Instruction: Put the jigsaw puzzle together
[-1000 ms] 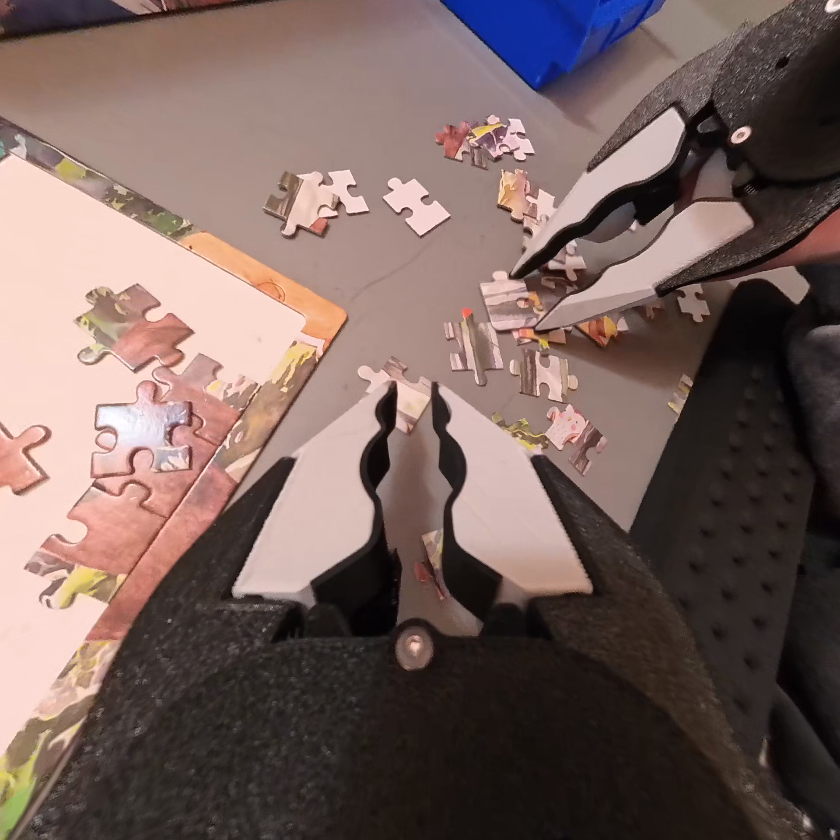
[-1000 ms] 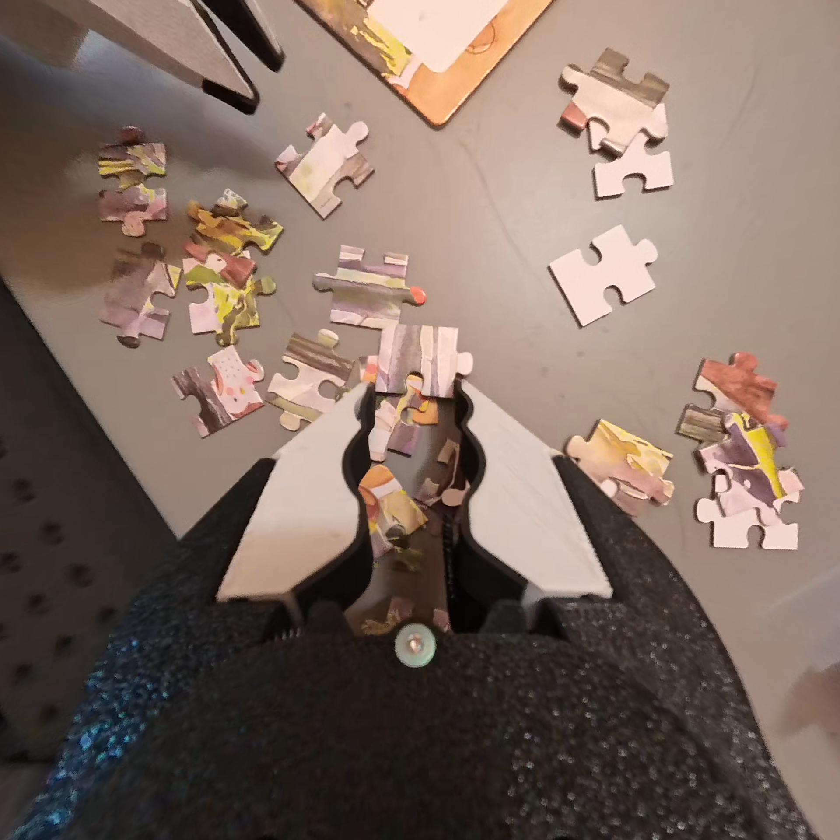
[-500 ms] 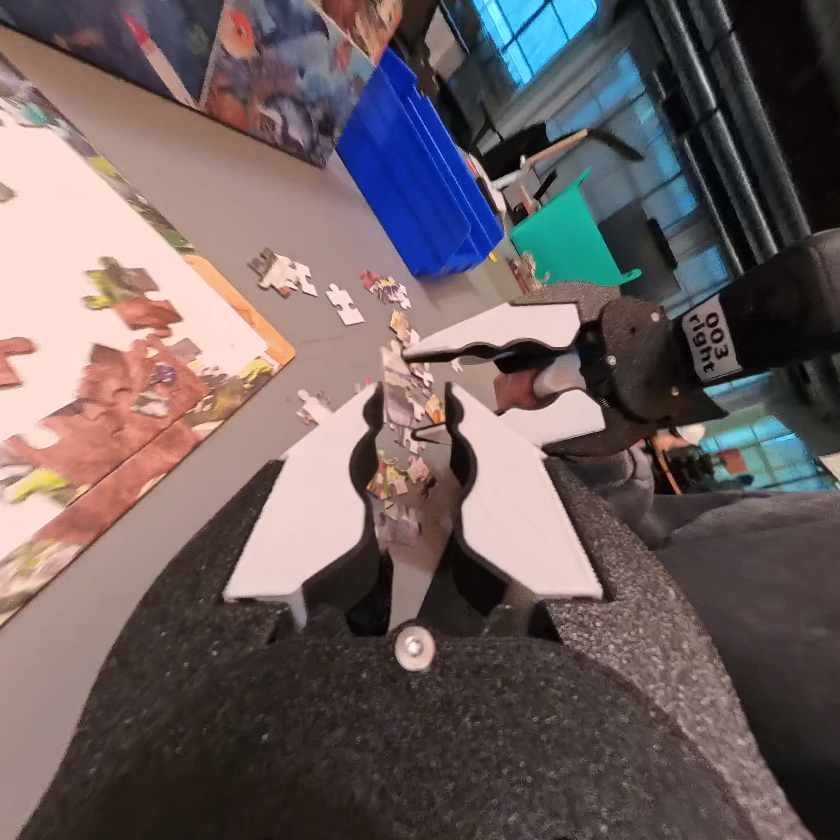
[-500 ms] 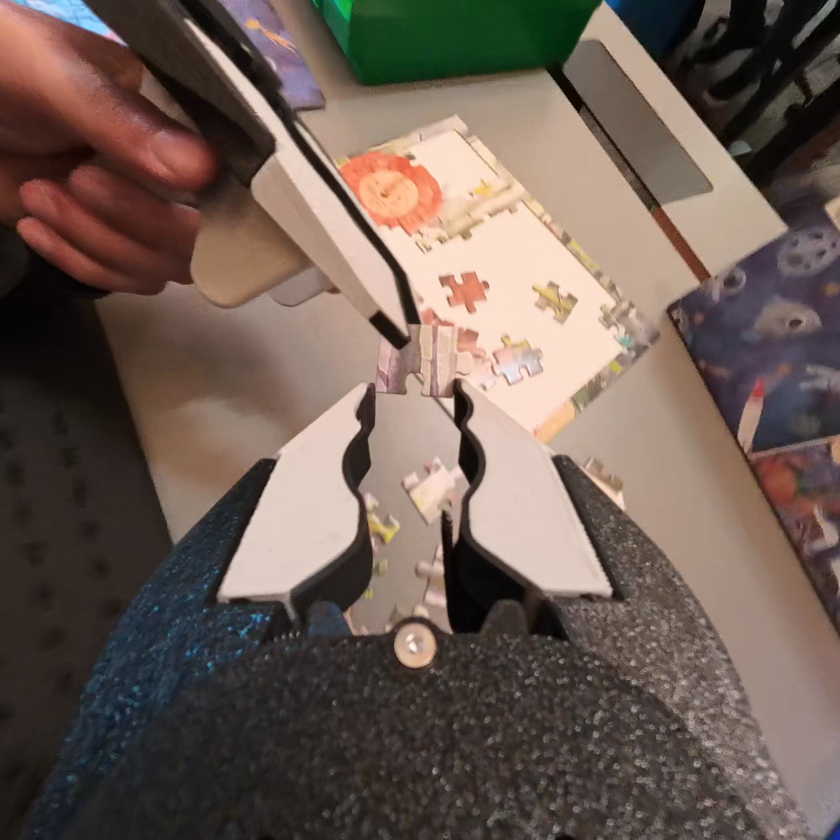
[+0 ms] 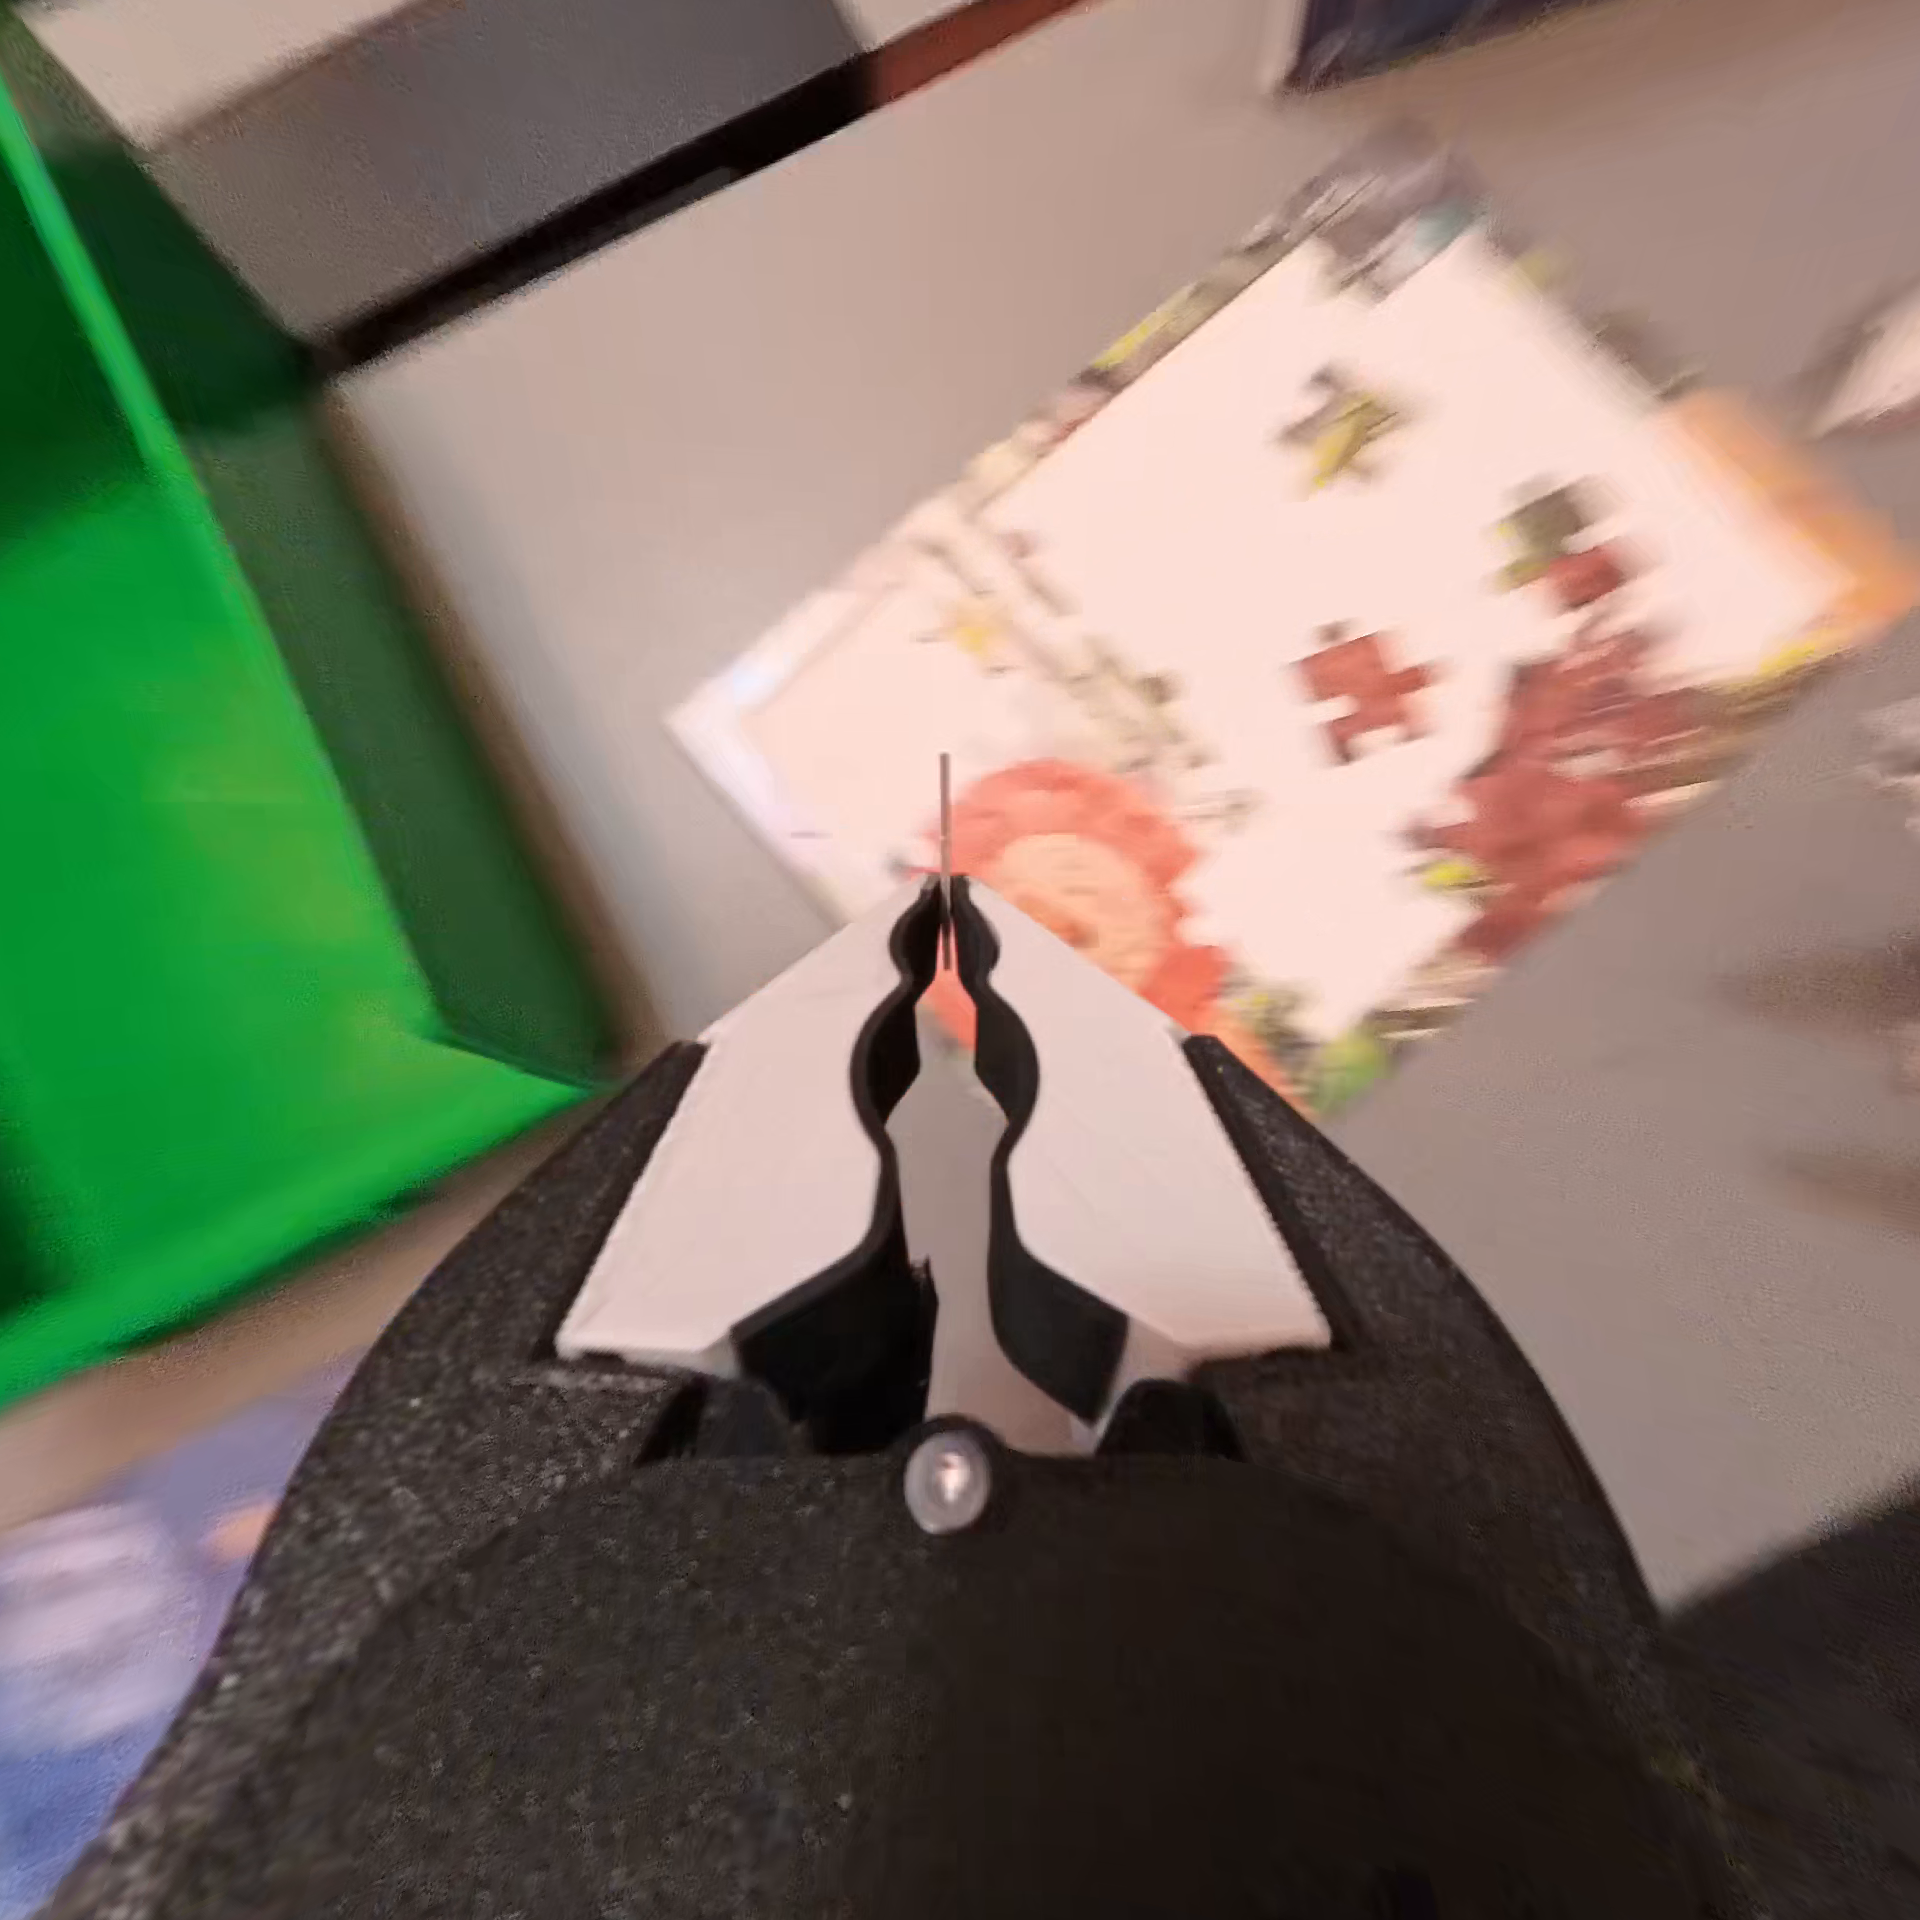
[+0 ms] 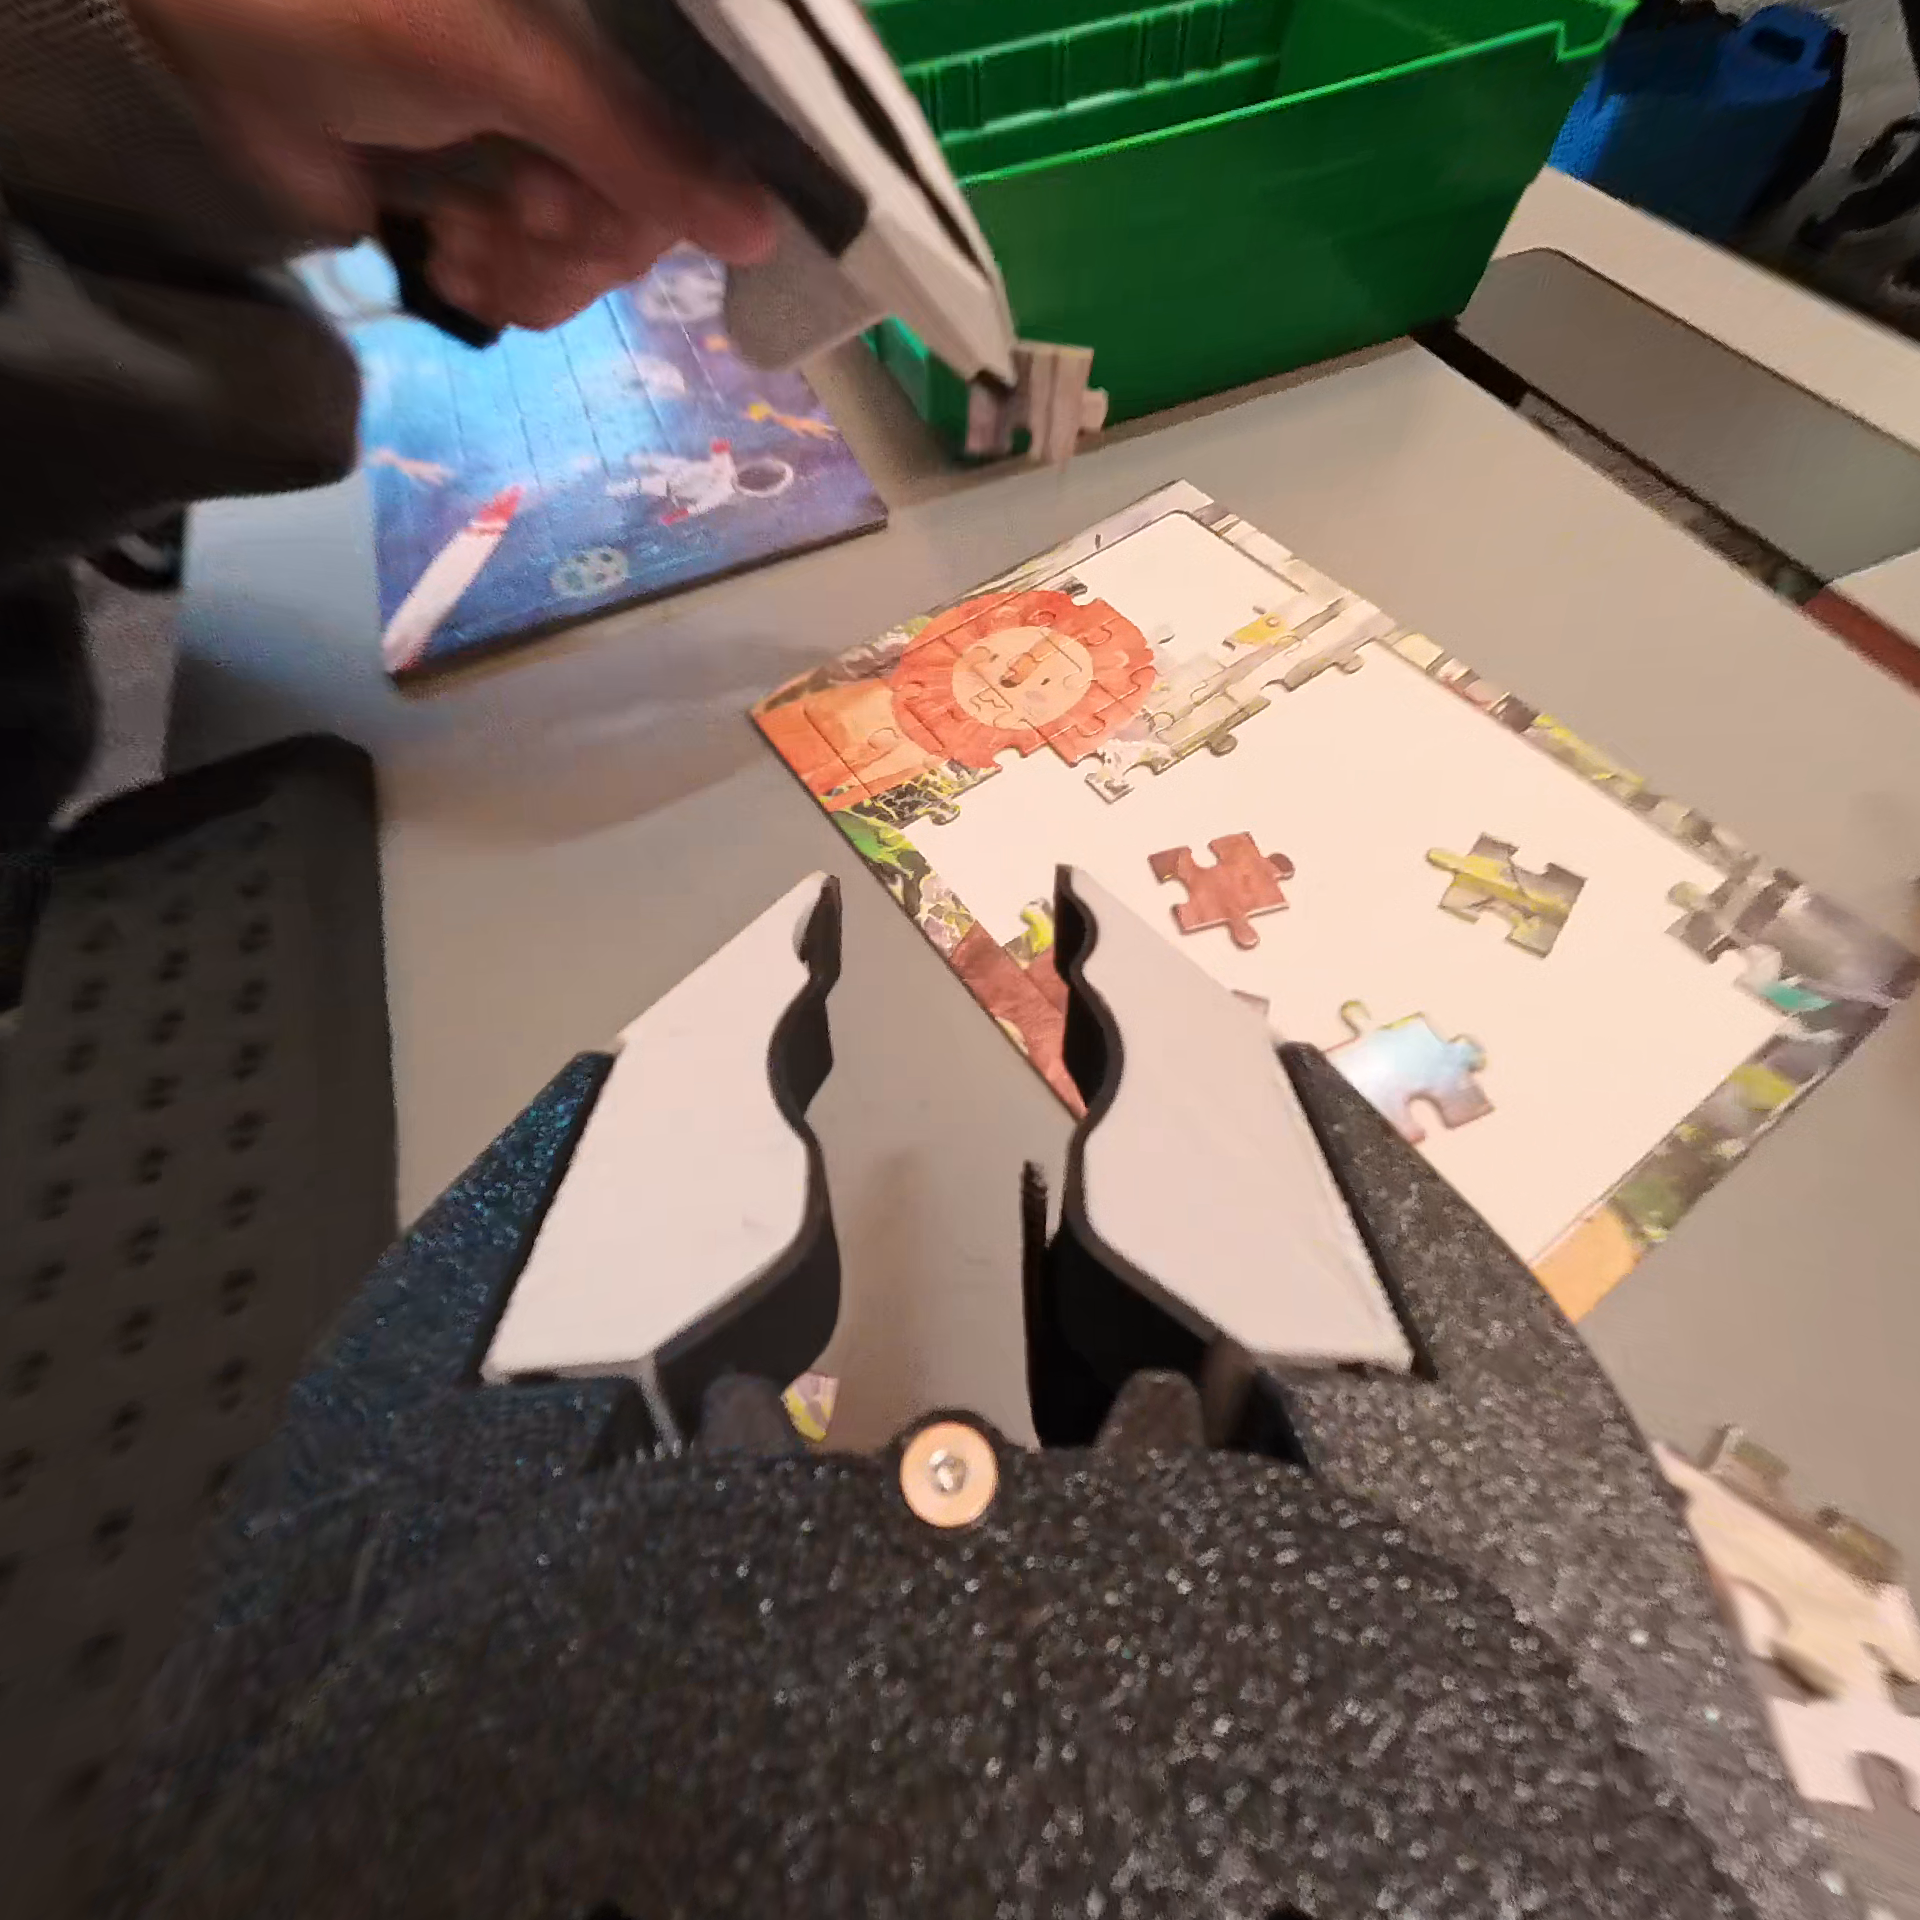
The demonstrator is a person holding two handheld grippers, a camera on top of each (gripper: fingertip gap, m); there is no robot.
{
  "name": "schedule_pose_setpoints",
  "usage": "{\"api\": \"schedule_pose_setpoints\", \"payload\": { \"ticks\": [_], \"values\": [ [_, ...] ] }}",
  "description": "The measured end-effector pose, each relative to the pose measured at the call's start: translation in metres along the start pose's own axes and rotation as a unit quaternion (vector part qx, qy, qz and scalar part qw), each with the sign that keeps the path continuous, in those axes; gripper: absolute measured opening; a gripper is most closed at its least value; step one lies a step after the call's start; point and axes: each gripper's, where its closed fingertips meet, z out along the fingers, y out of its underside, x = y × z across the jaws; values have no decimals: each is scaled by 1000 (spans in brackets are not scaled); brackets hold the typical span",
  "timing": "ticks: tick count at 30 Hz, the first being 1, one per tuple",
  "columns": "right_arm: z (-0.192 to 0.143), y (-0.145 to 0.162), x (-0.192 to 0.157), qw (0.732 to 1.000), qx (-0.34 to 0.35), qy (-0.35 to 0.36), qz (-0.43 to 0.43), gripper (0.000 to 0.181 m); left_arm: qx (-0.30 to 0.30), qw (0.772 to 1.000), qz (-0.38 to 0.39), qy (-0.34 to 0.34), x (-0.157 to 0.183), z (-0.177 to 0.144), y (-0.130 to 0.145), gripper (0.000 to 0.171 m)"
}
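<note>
My left gripper (image 5: pixel 943 888) is shut on a grey striped puzzle piece (image 5: pixel 944 821), seen edge-on as a thin line at its tips. In the right wrist view the left gripper (image 6: pixel 992 379) holds that piece (image 6: pixel 1039 410) in the air in front of the green bin. The puzzle board (image 6: pixel 1351 790) lies on the grey table, with the lion (image 6: pixel 1023 675) assembled in one corner and loose pieces on its white field: brown (image 6: pixel 1226 883), yellow-green (image 6: pixel 1507 899) and pale blue (image 6: pixel 1423 1070). My right gripper (image 6: pixel 945 904) is open and empty, low over the table by the board's near edge. The left wrist view is blurred; the board (image 5: pixel 1403 644) shows to the right there.
A green bin (image 6: pixel 1195 208) stands behind the board and fills the left of the left wrist view (image 5: pixel 208 727). A finished blue space puzzle (image 6: pixel 603 468) lies at back left. A black perforated mat (image 6: pixel 187 1091) is on the left. Loose pieces (image 6: pixel 1818 1621) lie at bottom right. A hand (image 6: pixel 499 177) holds the left gripper.
The right gripper lifted the striped piece from the pile. The left gripper shut on it, the right gripper opened and let go, and the left gripper swung towards the board.
</note>
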Motion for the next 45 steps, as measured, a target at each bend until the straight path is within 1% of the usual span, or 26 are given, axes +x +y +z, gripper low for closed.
{"api": "schedule_pose_setpoints", "payload": {
  "ticks": [1, 2, 3, 4, 7, 9, 11, 15, 17, 18, 21, 22, 23, 24, 27, 30, 32, 34, 36, 38, 42, 45],
  "values": [
    [-1, 5, 1, 1000, 6, -9, 18, 40, -31, 997, 51, -45, -18, 5, -4, 1],
    [-2, 9, 2, 999, 8, -13, 32, 40, -60, 991, 90, -72, -30, 13, -10, 1],
    [-4, 11, 4, 999, 14, -14, 42, 38, -89, 987, 114, -72, -36, 22, -14, 1],
    [-6, 8, 7, 998, 27, -14, 51, 36, -122, 984, 123, -48, -37, 32, -15, 1],
    [-13, -1, 6, 995, 56, -35, 72, 36, -225, 968, 109, 21, -42, 53, -17, 1],
    [-17, -2, 9, 995, 64, -31, 70, 36, -275, 953, 107, 73, -38, 60, -20, 1],
    [-22, -5, 10, 994, 74, -35, 72, 36, -317, 938, 80, 118, -37, 67, -21, 1],
    [-27, -7, 10, 992, 83, -47, 81, 36, -348, 919, -2, 184, -31, 84, -28, 1],
    [-28, -9, 8, 991, 86, -54, 82, 36, -364, 907, -20, 211, -25, 86, -24, 1],
    [-28, -9, 7, 991, 87, -58, 83, 36, -371, 905, -20, 208, -27, 88, -21, 1],
    [-28, -9, 4, 991, 85, -67, 84, 36, -373, 909, -34, 185, -38, 96, -16, 2],
    [-27, -8, 3, 991, 82, -69, 83, 36, -378, 908, -35, 177, -42, 97, -12, 6],
    [-26, -7, 3, 991, 78, -70, 83, 36, -386, 908, -29, 161, -49, 98, -6, 16],
    [-26, -6, 2, 991, 76, -71, 81, 36, -395, 908, -18, 140, -56, 97, -2, 24],
    [-23, -2, 1, 992, 66, -70, 79, 36, -397, 914, 32, 74, -77, 98, 3, 25],
    [-20, 2, 3, 993, 56, -65, 76, 35, -354, 930, 98, 28, -81, 100, -9, 24],
    [-19, 4, 3, 994, 52, -63, 77, 35, -320, 933, 157, 43, -65, 100, -13, 15],
    [-18, 5, 4, 994, 49, -64, 79, 35, -289, 936, 194, 48, -52, 105, -14, 14],
    [-16, 7, 3, 994, 44, -65, 79, 34, -274, 941, 194, 36, -48, 112, -14, 10],
    [-14, 9, 3, 994, 37, -63, 75, 33, -270, 946, 176, 24, -48, 116, -13, 0],
    [-13, 14, 4, 995, 25, -60, 73, 33, -271, 947, 170, 15, -49, 117, -7, 0],
    [-11, 17, 3, 995, 18, -65, 79, 33, -281, 942, 184, 20, -47, 113, -2, 0]
  ]
}}
